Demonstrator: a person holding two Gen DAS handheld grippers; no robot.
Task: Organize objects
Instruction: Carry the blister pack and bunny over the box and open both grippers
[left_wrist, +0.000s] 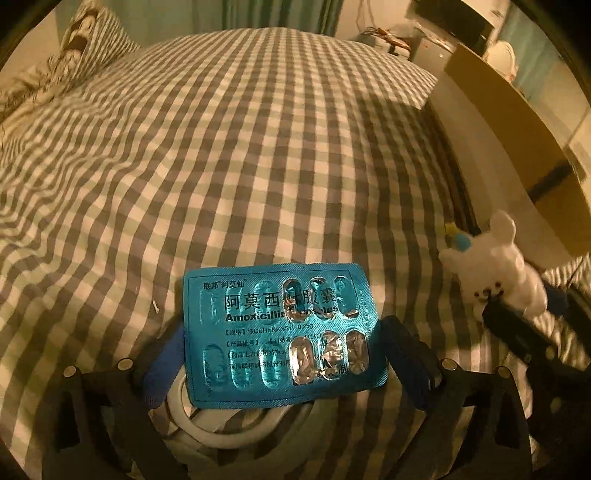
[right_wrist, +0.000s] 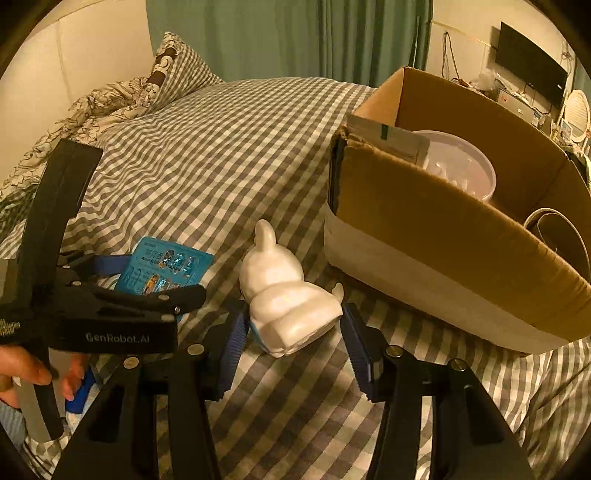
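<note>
checked bedspread, green curtains; left gripper, right gripper both spread.

Teal blister pack; white toy; grey-white checked bedsheet.

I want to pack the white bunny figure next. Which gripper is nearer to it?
Right. The right gripper has its fingers on both sides of the white bunny figure. The left gripper is further left, around the blue pill pack.
</note>
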